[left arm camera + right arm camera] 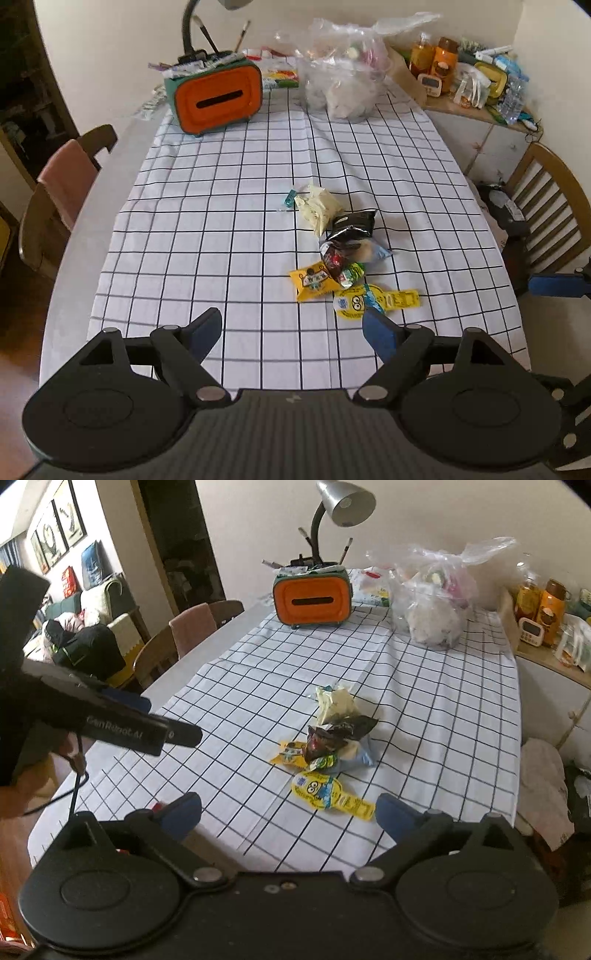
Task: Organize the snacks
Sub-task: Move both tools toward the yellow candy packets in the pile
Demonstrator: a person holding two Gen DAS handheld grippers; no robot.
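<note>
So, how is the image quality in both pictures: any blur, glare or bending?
Left wrist view: the snacks are sharp, the tablecloth grid lines bow outward, and the corners are dark. Right wrist view: the same bending, the lamp shade has a soft shine, the plastic bag looks washed out, and no motion blur shows.

Table (pixel 74 266), checked cloth (pixel 207 236), snacks (pixel 332 254)

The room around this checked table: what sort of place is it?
Most likely a home dining area. Wooden chairs stand at a table under a checked tablecloth, a desk lamp sits at the far end, and framed pictures hang beside a sofa beyond.
</note>
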